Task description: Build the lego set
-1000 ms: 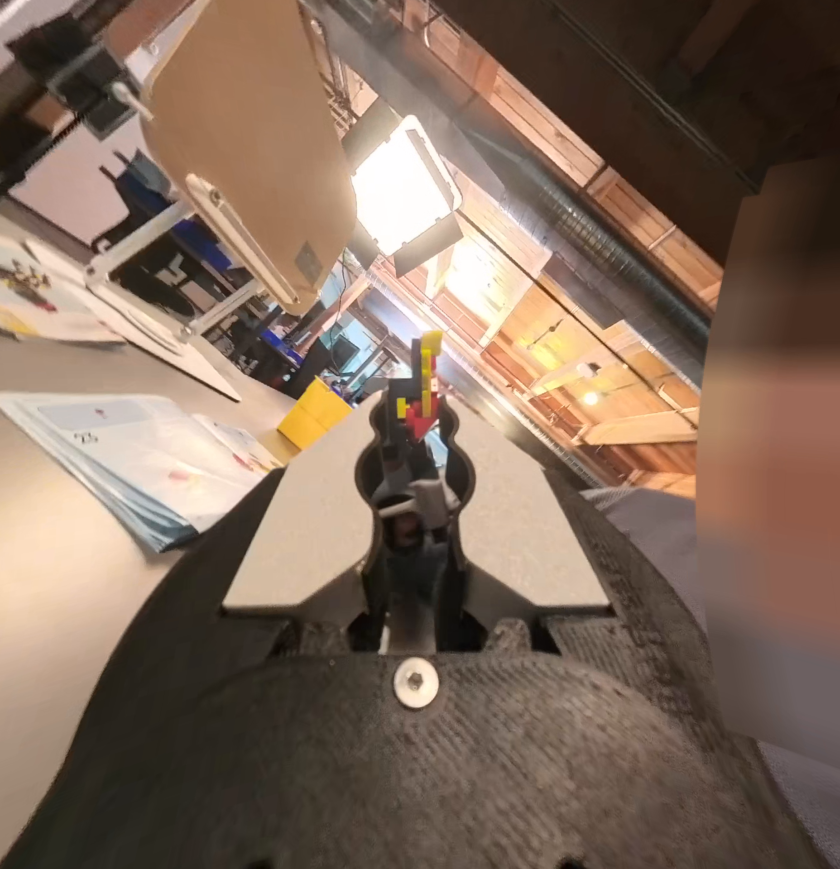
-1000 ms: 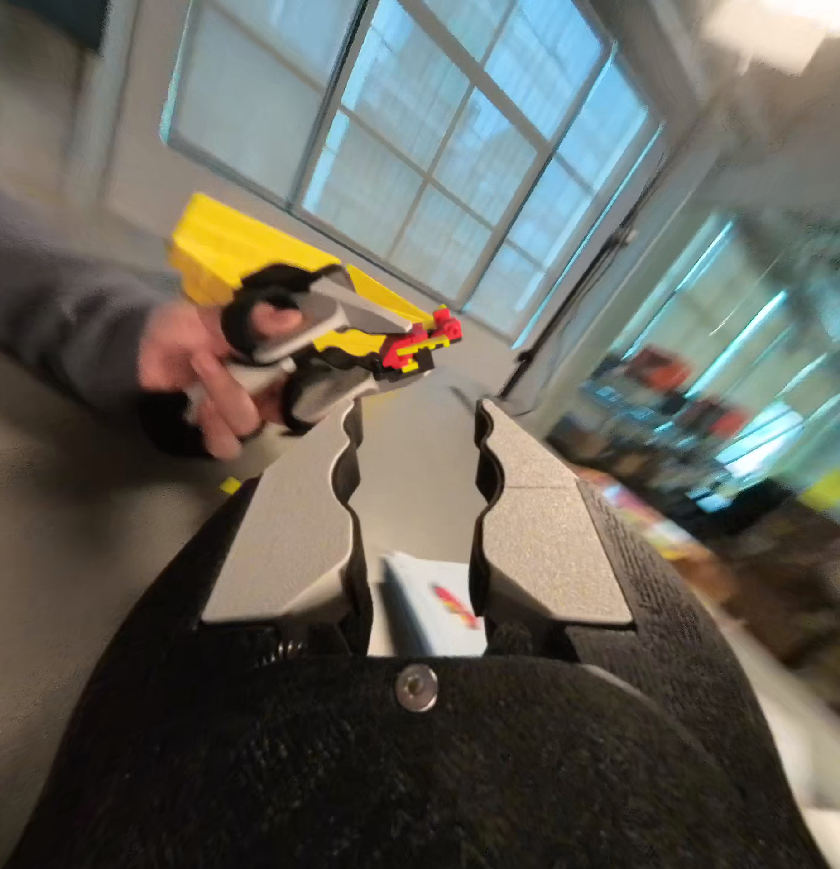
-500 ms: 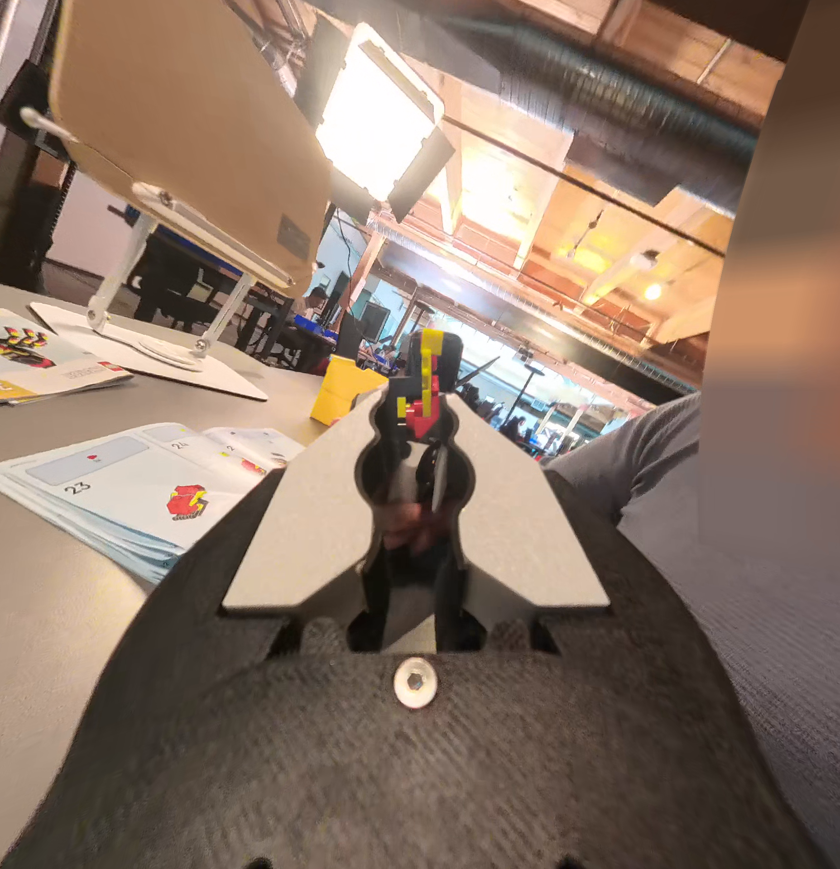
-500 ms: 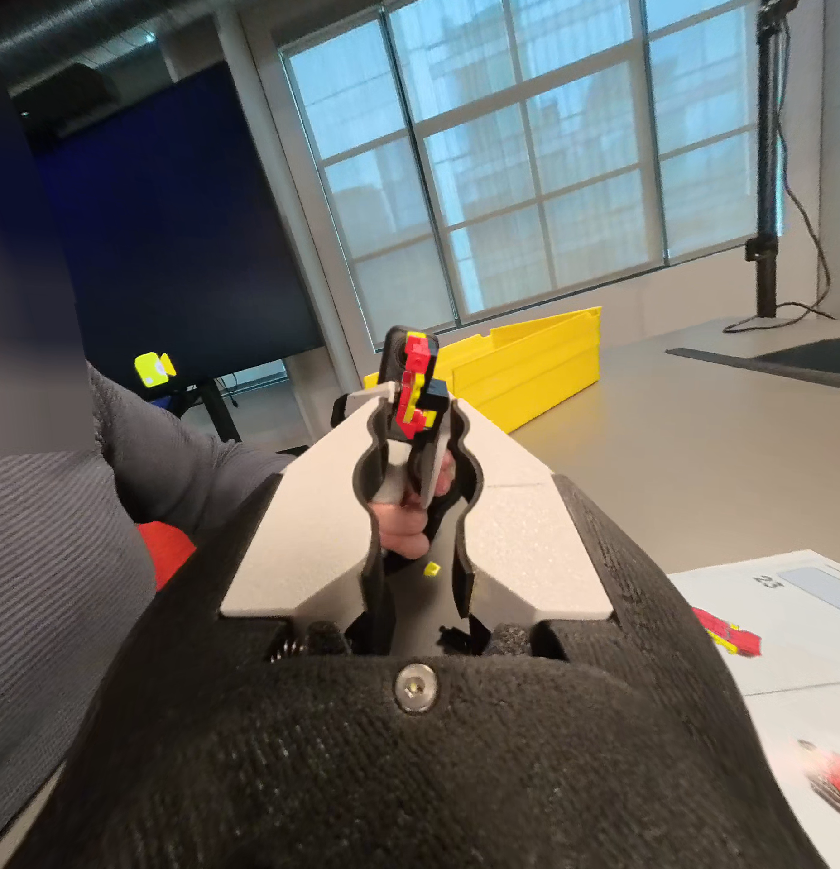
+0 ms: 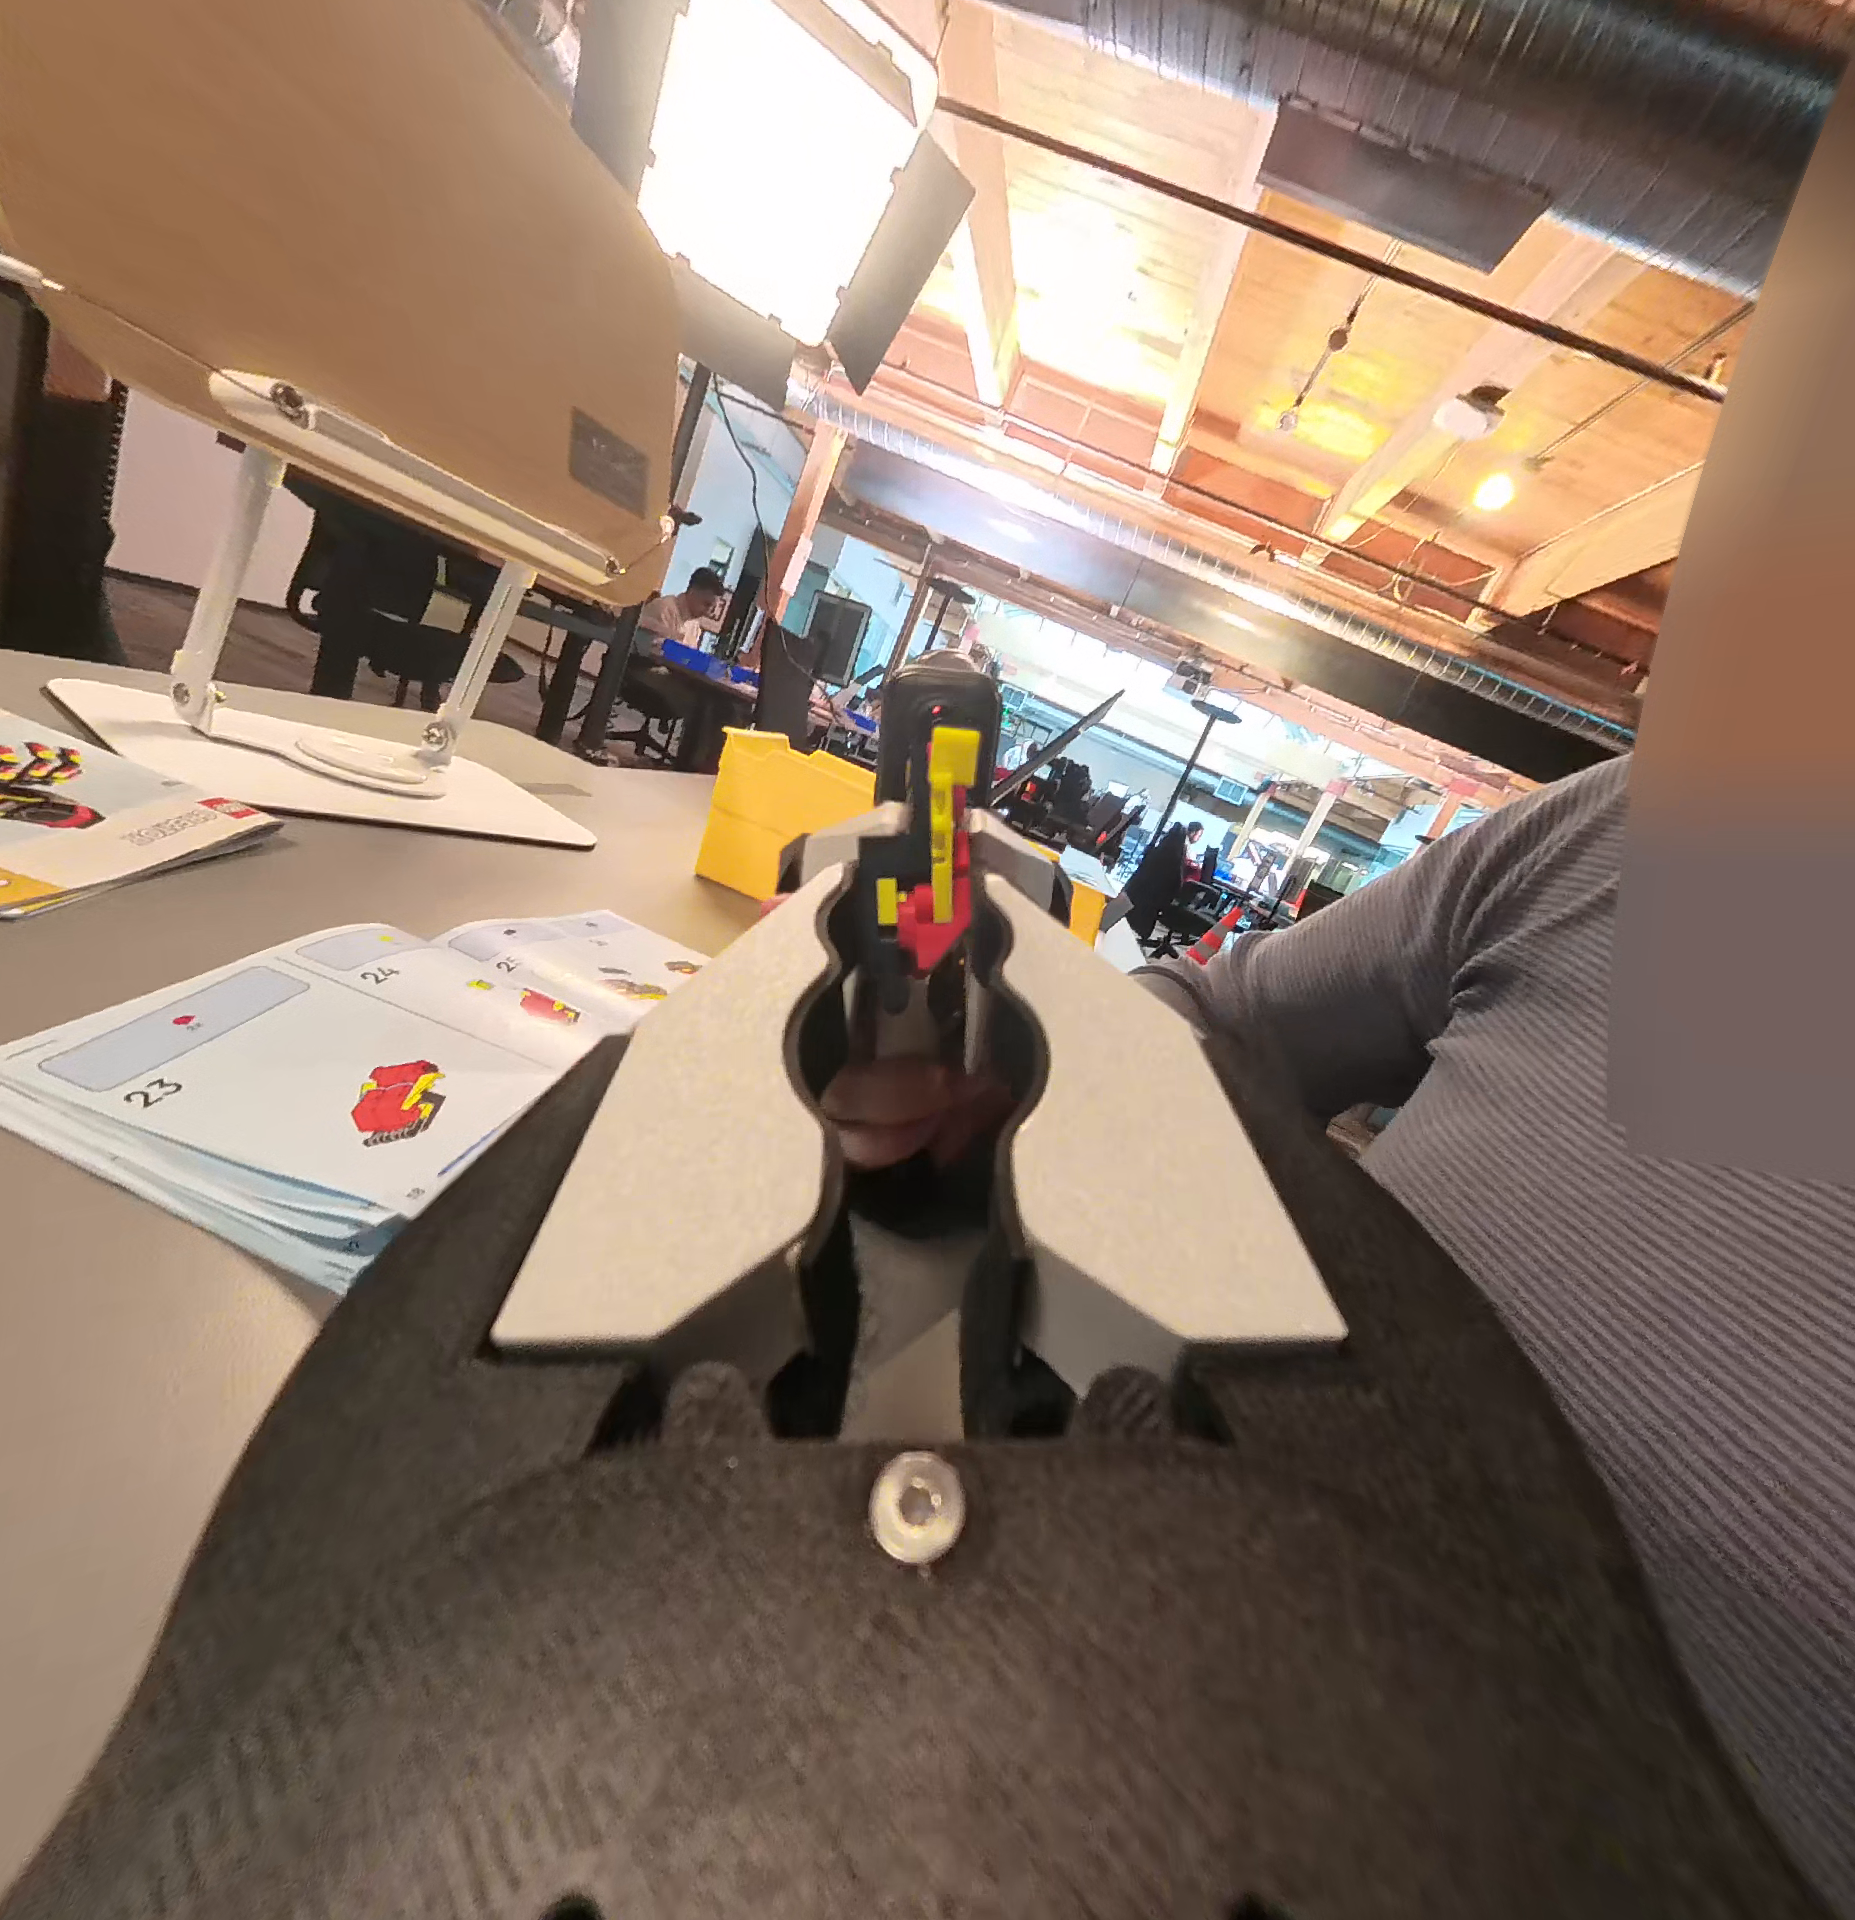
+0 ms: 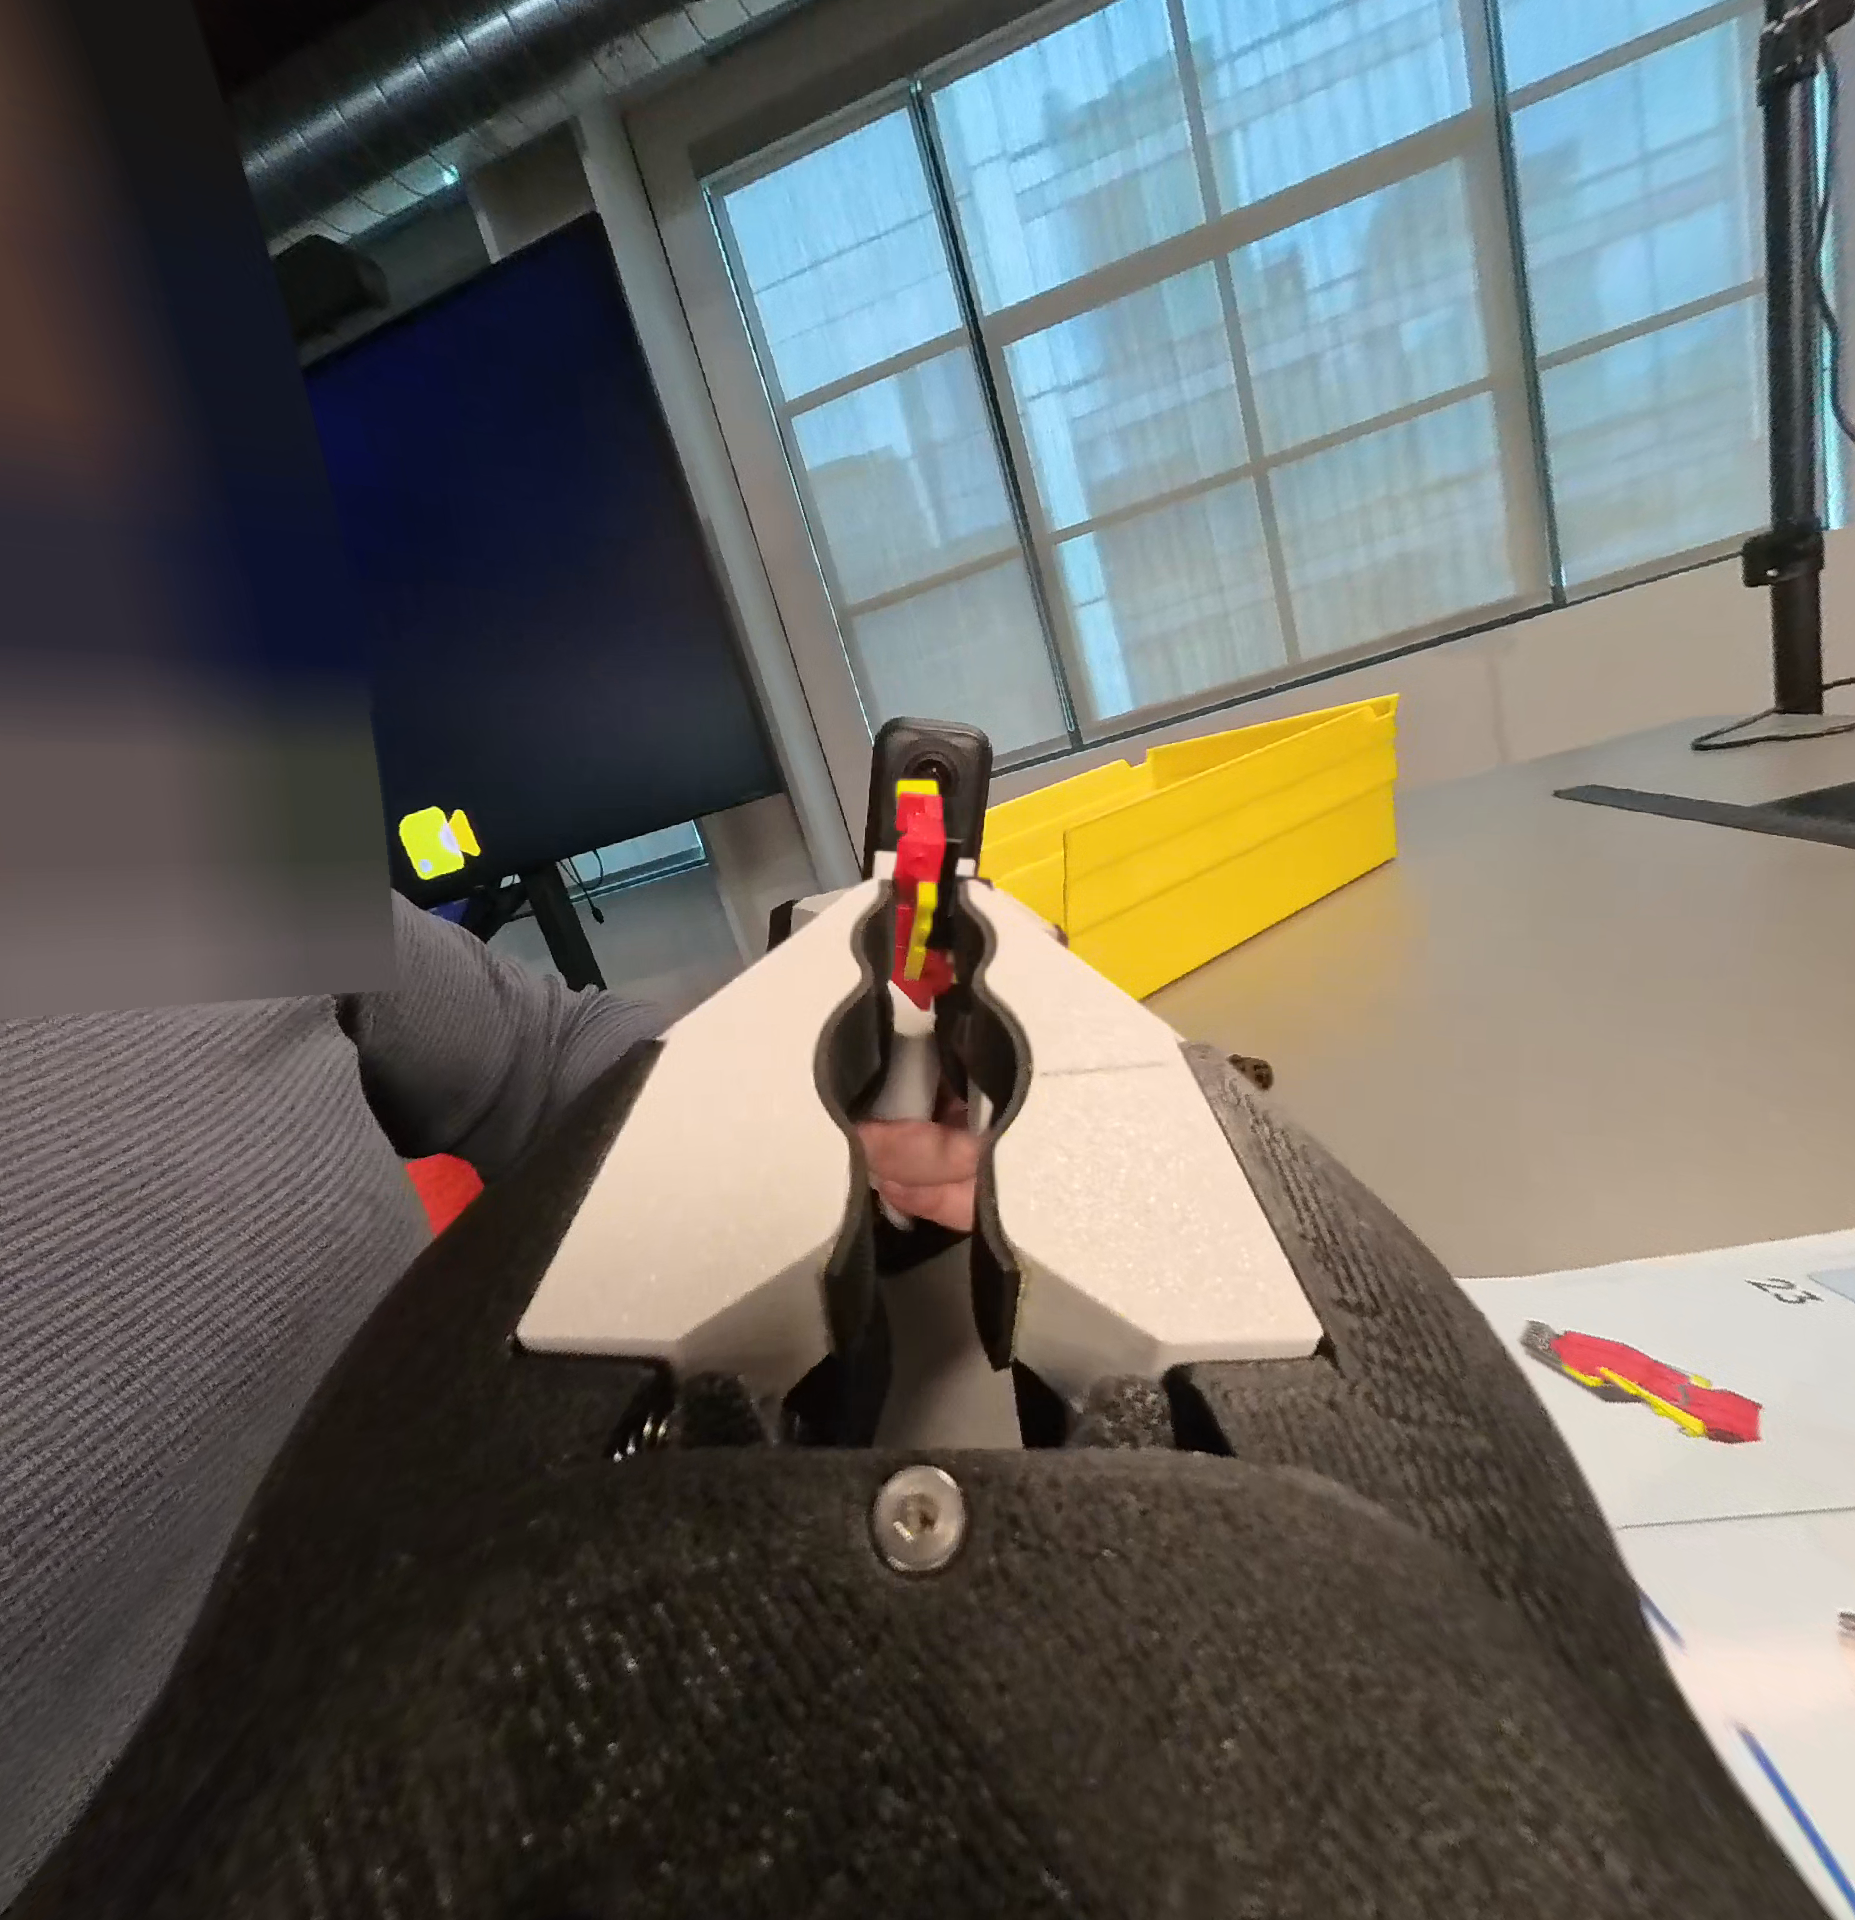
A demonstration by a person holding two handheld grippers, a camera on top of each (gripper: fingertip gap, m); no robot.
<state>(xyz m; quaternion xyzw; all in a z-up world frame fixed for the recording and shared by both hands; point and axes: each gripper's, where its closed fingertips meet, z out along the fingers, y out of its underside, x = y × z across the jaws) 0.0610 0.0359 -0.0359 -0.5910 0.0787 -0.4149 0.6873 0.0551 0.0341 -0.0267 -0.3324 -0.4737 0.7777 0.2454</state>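
We hold the small red, yellow and black lego model (image 5: 928, 883) between both tools: our left gripper (image 5: 915, 914) and right gripper (image 6: 923, 935) face each other, each clamped on it above the table (image 6: 1525, 987).

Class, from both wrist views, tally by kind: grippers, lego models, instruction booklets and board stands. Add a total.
Grippers: 2, left gripper and right gripper
Lego models: 1, the lego model
Instruction booklets: 2, open booklet and closed booklet
Board stands: 1, the board stand
Total: 6
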